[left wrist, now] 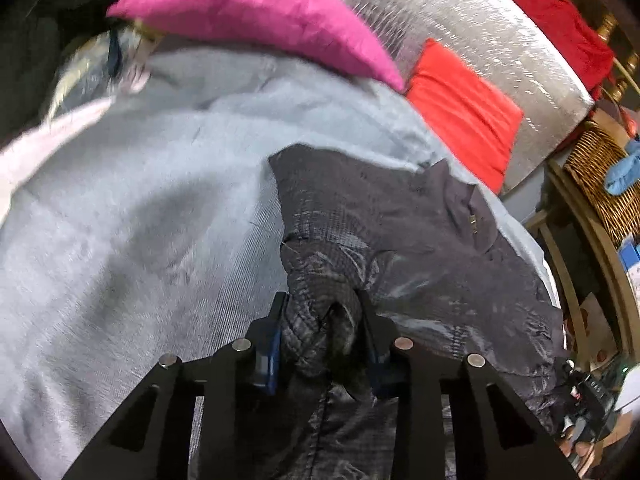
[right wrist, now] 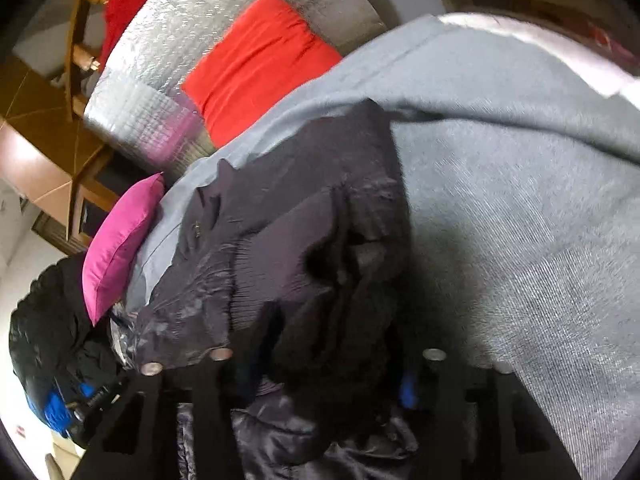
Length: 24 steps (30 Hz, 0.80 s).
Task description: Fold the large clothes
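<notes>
A dark grey quilted jacket lies partly on a light grey-blue sheet that covers a bed. My left gripper is shut on a bunched ribbed edge of the jacket, which fills the gap between its blue-padded fingers. In the right wrist view the same jacket hangs over my right gripper. Its fingers are buried under the dark cloth, so only a blue pad shows. The jacket is lifted and crumpled between both grippers.
A magenta pillow and a red pillow lie at the bed's far side against a silver quilted headboard. A wicker basket stands at the right. A black jacket lies beside the bed.
</notes>
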Tool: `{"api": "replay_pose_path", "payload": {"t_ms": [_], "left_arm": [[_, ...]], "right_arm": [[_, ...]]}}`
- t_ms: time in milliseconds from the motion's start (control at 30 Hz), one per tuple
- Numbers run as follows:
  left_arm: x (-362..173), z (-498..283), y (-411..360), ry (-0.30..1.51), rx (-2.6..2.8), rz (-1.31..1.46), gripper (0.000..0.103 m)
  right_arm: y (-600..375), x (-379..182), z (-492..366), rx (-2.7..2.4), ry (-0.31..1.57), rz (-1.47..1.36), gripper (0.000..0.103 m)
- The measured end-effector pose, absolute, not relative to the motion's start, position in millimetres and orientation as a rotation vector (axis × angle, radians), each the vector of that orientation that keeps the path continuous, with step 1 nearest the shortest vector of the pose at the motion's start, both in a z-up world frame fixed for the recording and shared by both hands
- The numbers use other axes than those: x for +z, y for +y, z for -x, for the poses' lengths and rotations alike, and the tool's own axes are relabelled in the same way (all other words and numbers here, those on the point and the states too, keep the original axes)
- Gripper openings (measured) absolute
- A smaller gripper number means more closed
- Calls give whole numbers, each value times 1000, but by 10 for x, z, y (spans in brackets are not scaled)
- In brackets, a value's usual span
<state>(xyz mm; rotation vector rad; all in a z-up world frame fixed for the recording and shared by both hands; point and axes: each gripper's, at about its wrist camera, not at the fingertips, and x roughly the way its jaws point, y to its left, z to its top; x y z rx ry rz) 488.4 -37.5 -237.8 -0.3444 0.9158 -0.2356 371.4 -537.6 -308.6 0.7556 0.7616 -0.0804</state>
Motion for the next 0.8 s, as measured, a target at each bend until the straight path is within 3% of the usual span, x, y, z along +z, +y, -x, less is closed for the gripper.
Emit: {"api": "replay_pose_path", "payload": {"t_ms": [200, 300, 333, 400, 467, 533, 633, 800], "left_arm": [[-2400, -4867, -412, 926, -230, 308, 35], [-2626, -4982, -444, 1030, -184, 262, 55], [-2668, -5011, -454, 1047, -170, 251, 64], [-2685, -5020, -425, 1048, -170, 276, 65], [-2644, -5012, -414, 1034, -182, 285, 62], [-2597, -4972, -417, 1010, -182, 267, 54], [-2582, -4928, -440, 994, -175, 241, 53], [-2664, -4957, -556, 1023, -143, 181, 58]], "right_arm": [[-5355, -2900, -3637, -88, 708, -703, 40], [-5428, -3177, -3744, -96, 821, -760, 42], [-5465, -3224, -3748, -98, 830, -788, 51], [-5531, -3237, -3730, -96, 829, -843, 62], [-5574, -3220, -3714, -82, 827, -870, 63], [-5604, -3201, -3694, -82, 817, -886, 65], [-5631, -3179, -3669, -68, 790, -931, 74], [-5464, -3241, -3769, -131, 852, -788, 67]]}}
